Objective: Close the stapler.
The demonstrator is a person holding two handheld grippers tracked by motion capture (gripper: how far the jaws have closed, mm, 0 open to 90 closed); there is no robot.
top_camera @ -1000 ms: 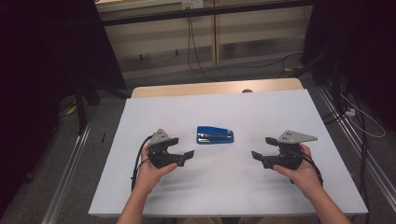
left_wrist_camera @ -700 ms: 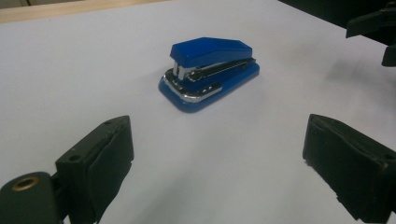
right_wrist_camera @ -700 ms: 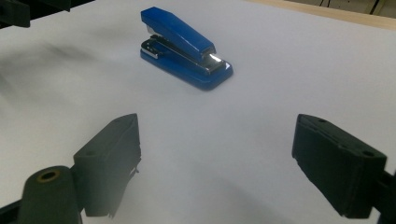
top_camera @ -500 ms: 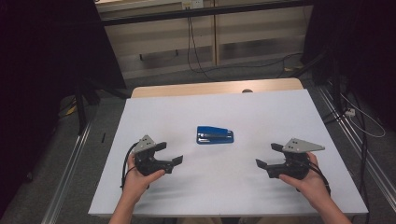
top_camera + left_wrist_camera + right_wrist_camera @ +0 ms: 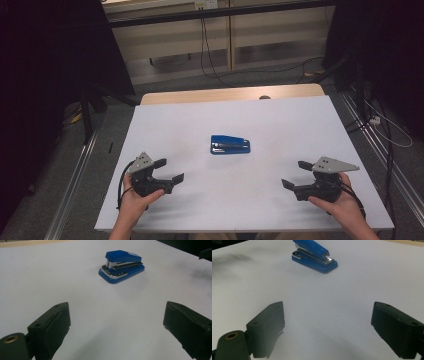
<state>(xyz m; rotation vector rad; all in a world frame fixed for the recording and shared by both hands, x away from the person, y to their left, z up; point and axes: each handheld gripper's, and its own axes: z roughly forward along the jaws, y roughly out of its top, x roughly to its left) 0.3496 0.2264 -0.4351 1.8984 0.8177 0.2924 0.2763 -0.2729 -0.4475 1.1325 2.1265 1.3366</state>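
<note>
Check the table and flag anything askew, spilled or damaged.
Nothing stands out. The blue stapler lies flat and closed near the middle of the white table, looking intact. Both the left gripper and right gripper are open and apart from it.

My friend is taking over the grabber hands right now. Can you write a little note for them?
Left gripper: open, nothing between the jaws, low over the near left part of the white table.
Right gripper: open and empty, jaws just opened wider, near right part.
Blue stapler: lies flat and closed at mid-table, between the two grippers and farther away, apart from both.
Done: nothing visible on the stapler; both grippers have drawn back toward the near edge.
Left: probably any handling of the stapler.
</note>
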